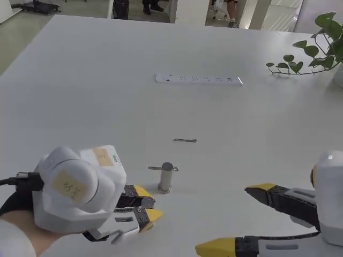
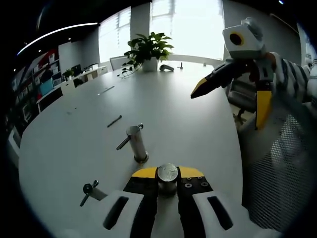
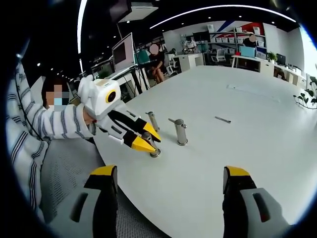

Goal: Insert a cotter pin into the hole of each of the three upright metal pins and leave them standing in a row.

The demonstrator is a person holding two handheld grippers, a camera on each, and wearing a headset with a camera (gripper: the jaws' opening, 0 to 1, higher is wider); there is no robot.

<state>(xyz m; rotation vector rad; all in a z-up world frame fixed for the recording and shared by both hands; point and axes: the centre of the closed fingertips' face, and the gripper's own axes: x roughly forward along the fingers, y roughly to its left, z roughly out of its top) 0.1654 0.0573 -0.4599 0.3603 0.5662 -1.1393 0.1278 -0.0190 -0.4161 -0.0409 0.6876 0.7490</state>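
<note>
My left gripper [image 1: 143, 209] is shut on the top of an upright metal pin [image 2: 167, 176], which stands on the white table [image 1: 107, 96]; the right gripper view shows that pin [image 3: 154, 148] between the yellow tips. A second pin [image 1: 166, 179] stands just beyond it, with a cotter pin [image 1: 163, 168] through its head. In the left gripper view a third pin [image 2: 95, 192], also crossed by a cotter pin, stands to the left. A loose cotter pin [image 1: 185, 140] lies farther out. My right gripper [image 1: 238, 218] hovers open and holds nothing, to the right of the pins.
A white power strip [image 1: 198, 80] lies across the table's far middle. A potted plant [image 1: 316, 48] trails over the far right corner. The person's striped sleeve [image 3: 44, 129] and a mesh chair [image 2: 282, 168] are at the near edge.
</note>
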